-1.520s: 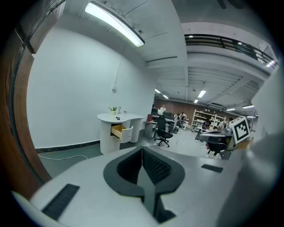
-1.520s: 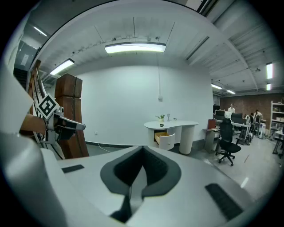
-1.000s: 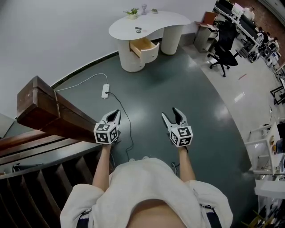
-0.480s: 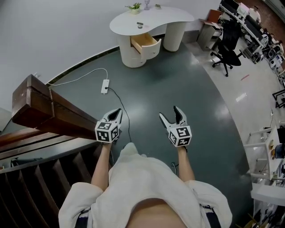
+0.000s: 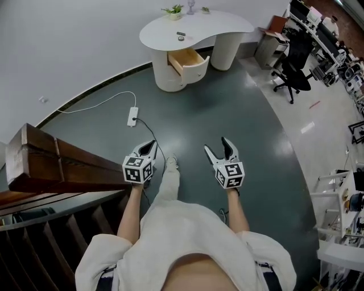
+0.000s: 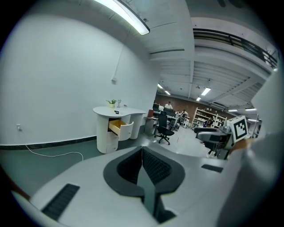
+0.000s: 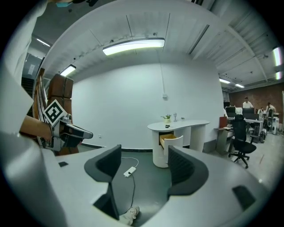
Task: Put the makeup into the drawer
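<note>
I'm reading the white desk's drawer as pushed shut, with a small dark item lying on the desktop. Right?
No: the drawer stands pulled open, its wooden inside showing in the head view. The small dark item does lie on top of the white desk.

One white curved desk (image 5: 219,24) with one open drawer (image 5: 189,58). One small potted plant (image 5: 175,9) at the desk's back edge, one small dark makeup item (image 5: 181,36) near its left end. One white power strip (image 5: 132,117). Two grippers: the left gripper (image 5: 149,145) and the right gripper (image 5: 217,145).
</note>
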Demonstrator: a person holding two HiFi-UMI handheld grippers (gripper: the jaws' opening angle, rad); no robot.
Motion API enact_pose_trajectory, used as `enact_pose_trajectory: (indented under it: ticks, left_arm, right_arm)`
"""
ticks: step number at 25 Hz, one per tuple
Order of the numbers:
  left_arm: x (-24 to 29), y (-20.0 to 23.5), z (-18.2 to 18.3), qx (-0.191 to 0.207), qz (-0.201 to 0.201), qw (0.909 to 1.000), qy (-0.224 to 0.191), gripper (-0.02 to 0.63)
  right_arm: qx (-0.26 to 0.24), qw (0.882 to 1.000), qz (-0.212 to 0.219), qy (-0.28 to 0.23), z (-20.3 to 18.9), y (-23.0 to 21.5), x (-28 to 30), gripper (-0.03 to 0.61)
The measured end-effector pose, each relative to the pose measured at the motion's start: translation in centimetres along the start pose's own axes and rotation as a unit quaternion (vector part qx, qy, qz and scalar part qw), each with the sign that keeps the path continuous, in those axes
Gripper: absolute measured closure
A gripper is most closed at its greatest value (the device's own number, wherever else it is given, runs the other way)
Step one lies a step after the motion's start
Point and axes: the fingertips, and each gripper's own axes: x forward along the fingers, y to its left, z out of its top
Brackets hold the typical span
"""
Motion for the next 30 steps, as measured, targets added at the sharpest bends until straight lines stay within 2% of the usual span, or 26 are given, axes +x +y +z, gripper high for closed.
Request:
enact_pose_trajectory:
  ticks: [3,17,21,30]
  left_arm:
    - [3.9,2.4,2.0,-0.002,-0.007,1.0,0.001,0.601]
    - [19.2,14.3,16.1,-0.004,-0.03,0.9995,-0.013,0.601]
    - [22.5,16.7,18.3,-0.005,-0.033,0.9994,-0.013,0.601]
    - [29.1,19.2,20.5,0.003,-0.037,0.9993,0.005,0.601]
  right_arm:
    - [0.0,1.0,-0.009,0.001,1.3,-2.2,4.0,0.267]
    - [-0.016,0.999,-0.025,0.012,10.5,-10.2,24.5,0.282]
    - [-0.014,1.0,-0.024,0.014,11.6,-11.4,28.6,0.291]
    - [-0.008,0.999,-0.017,0.029,11.0,-15.2,34.9,0.291]
